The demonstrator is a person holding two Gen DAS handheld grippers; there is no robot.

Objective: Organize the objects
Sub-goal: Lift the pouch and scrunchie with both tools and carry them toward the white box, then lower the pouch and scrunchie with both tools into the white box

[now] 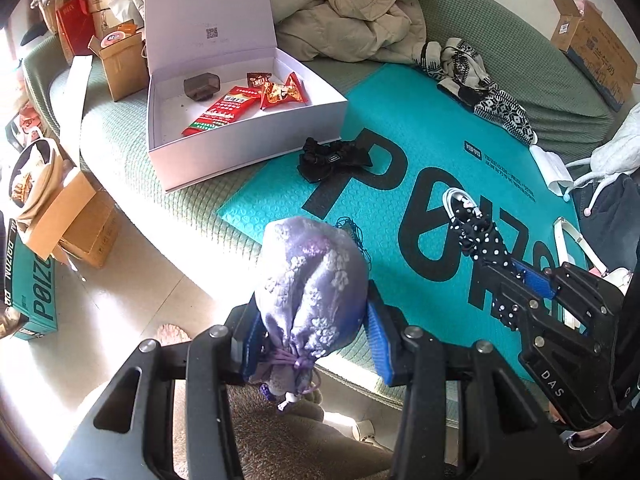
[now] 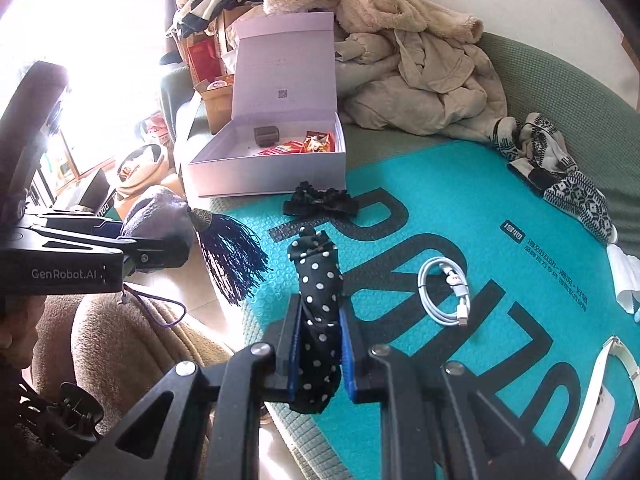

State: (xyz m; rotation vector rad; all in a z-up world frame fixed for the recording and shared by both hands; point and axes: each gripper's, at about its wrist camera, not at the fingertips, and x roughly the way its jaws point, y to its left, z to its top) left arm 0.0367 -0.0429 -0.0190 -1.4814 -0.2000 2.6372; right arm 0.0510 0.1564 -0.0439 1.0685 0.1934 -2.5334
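My left gripper (image 1: 312, 320) is shut on a lilac flowered drawstring pouch (image 1: 312, 276), held over the near edge of the sofa. From the right wrist view the same pouch (image 2: 158, 210) shows a dark blue tassel (image 2: 234, 260) hanging from it. My right gripper (image 2: 319, 320) is shut on a black cloth piece with white dots (image 2: 318, 300), above the teal mat (image 2: 460, 208). An open white box (image 1: 240, 152) holds snack packets (image 1: 224, 114) and a small dark case (image 1: 202, 86). A black scrunchie (image 1: 332, 158) lies just in front of the box.
A coiled white cable (image 2: 444, 292), patterned socks (image 1: 484, 92) and a phone in a pale case (image 2: 592, 436) lie on the mat. Beige clothes (image 1: 352, 8) are piled behind. Cardboard boxes (image 1: 120, 64) crowd the left end, more on the floor (image 1: 72, 216).
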